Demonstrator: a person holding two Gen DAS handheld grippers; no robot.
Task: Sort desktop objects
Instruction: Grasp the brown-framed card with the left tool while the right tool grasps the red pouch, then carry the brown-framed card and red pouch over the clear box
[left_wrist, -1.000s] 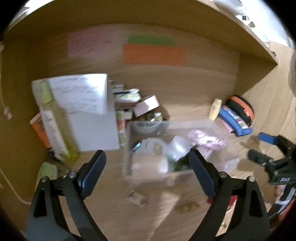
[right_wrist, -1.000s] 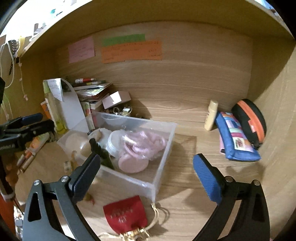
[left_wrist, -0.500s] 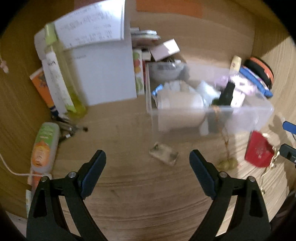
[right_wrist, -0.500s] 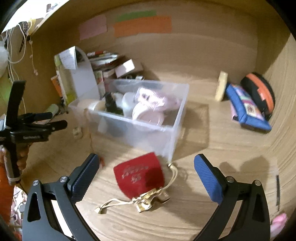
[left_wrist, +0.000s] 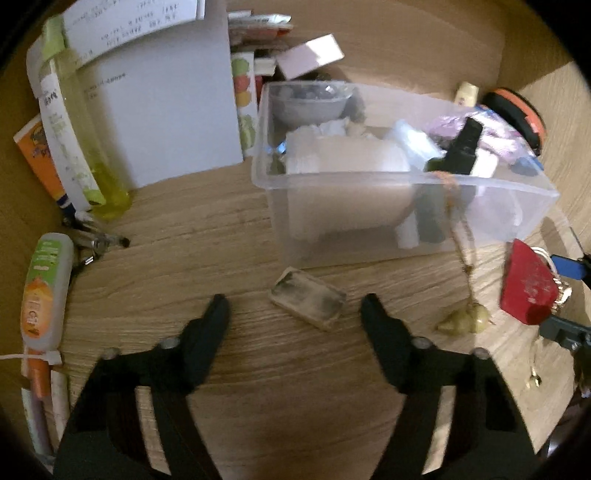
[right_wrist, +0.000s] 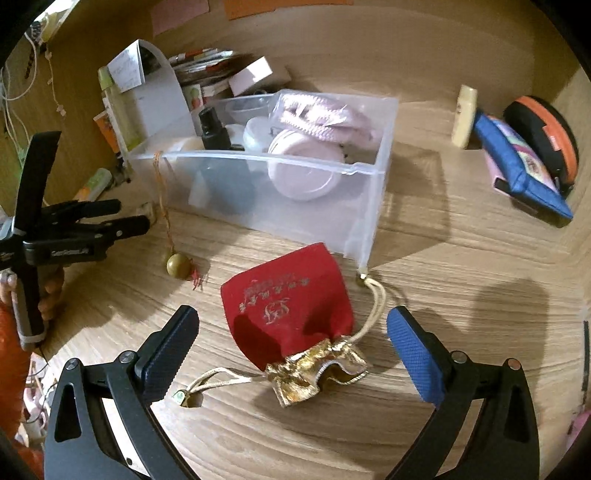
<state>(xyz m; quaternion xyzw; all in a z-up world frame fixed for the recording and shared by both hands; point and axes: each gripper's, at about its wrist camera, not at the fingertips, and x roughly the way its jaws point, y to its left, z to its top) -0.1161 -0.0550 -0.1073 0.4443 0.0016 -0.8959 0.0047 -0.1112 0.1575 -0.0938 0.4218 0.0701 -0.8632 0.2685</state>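
Note:
A small clear, smudged block (left_wrist: 308, 302) lies on the wooden desk in front of the clear plastic box (left_wrist: 406, 176). My left gripper (left_wrist: 295, 306) is low over the desk with its jaws closing. The block sits between the fingertips, and the pads stand apart from it. A red drawstring pouch (right_wrist: 288, 306) with a gold mouth lies between the fingers of my right gripper (right_wrist: 291, 325), which is open and not touching it. A round pendant on a cord (right_wrist: 177, 264) hangs from the box's rim (right_wrist: 258, 157) to the desk.
The box holds a dark bottle, jars and a pink packet. A yellow-green bottle (left_wrist: 77, 147), a paper stand (left_wrist: 166, 110) and an orange-green tube (left_wrist: 46, 291) are at the left. A blue pencil case (right_wrist: 524, 173), an orange-black case (right_wrist: 543, 140) and a cream tube (right_wrist: 465, 114) are at the right.
Both grippers have sunk toward the desk and tipped downward. The left jaws have narrowed around the block. The red pouch now lies between the right fingers.

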